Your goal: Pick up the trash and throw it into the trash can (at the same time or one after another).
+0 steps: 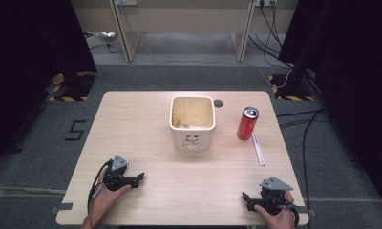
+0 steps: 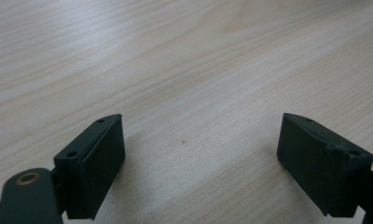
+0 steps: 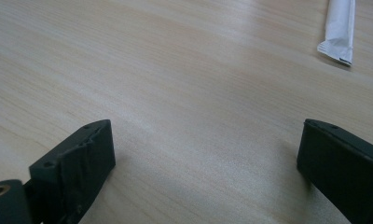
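A cream square bin stands near the middle back of the wooden table. To its right a red soda can stands upright, and a white wrapped straw lies just in front of the can. My left gripper rests low at the front left, jaws open over bare wood. At the front right my right gripper is open too, nothing between its jaws. The straw's end lies at the top right of the right gripper view.
A small round hole sits in the tabletop behind the bin. Grey floor surrounds the table, with cables at the right and dark curtains on both sides.
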Demonstrator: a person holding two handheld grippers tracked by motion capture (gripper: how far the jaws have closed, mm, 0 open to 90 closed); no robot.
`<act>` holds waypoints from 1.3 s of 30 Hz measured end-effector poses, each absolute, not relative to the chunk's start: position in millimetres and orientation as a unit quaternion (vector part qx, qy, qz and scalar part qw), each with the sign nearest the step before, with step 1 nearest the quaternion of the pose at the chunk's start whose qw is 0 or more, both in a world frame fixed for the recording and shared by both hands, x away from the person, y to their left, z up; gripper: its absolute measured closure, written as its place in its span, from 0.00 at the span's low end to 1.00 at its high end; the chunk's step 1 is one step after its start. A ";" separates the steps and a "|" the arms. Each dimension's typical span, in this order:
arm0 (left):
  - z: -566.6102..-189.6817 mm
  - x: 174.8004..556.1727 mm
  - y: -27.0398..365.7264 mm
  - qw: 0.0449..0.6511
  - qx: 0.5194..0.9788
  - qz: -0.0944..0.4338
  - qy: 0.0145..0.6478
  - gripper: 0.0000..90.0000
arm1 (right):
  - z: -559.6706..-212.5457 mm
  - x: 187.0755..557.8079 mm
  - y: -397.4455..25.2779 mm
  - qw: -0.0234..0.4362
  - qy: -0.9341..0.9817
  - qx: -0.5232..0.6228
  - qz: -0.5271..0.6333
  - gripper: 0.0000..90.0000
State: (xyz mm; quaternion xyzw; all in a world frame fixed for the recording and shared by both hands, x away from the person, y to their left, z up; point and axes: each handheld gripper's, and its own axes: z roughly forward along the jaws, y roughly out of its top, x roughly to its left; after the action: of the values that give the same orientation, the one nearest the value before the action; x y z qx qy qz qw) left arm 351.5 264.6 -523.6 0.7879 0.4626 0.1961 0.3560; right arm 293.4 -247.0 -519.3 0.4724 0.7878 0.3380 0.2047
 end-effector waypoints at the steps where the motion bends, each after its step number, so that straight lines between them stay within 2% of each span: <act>1: -523.6 351.5 264.6 0.356 0.788 0.196 0.463 0.16 | -519.3 293.4 -247.1 0.205 0.788 0.473 0.338 0.06; 5: -523.6 351.5 264.7 0.356 0.788 0.196 0.463 0.16 | -517.1 293.2 -249.5 0.212 0.784 0.470 0.345 0.20; 7: -523.6 351.5 264.6 0.356 0.788 0.196 0.463 0.16 | -516.3 293.2 -249.8 0.214 0.784 0.470 0.344 0.16; 8: -523.6 351.5 264.7 0.356 0.788 0.196 0.463 0.16 | -515.9 293.0 -249.8 0.215 0.785 0.469 0.344 0.18; 23: -523.6 351.5 264.6 0.356 0.787 0.196 0.463 0.16 | -484.8 293.0 -255.6 0.236 0.771 0.467 0.363 0.17; 39: -523.8 351.5 264.3 0.358 0.786 0.196 0.464 0.16 | -444.1 316.7 -257.9 0.265 0.754 0.477 0.366 0.17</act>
State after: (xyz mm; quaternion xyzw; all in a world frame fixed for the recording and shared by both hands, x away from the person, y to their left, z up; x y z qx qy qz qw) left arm 351.5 264.3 -523.8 0.7858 0.4644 0.1963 0.3582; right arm 316.7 -257.9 -444.1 0.4772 0.7537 0.3658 0.2654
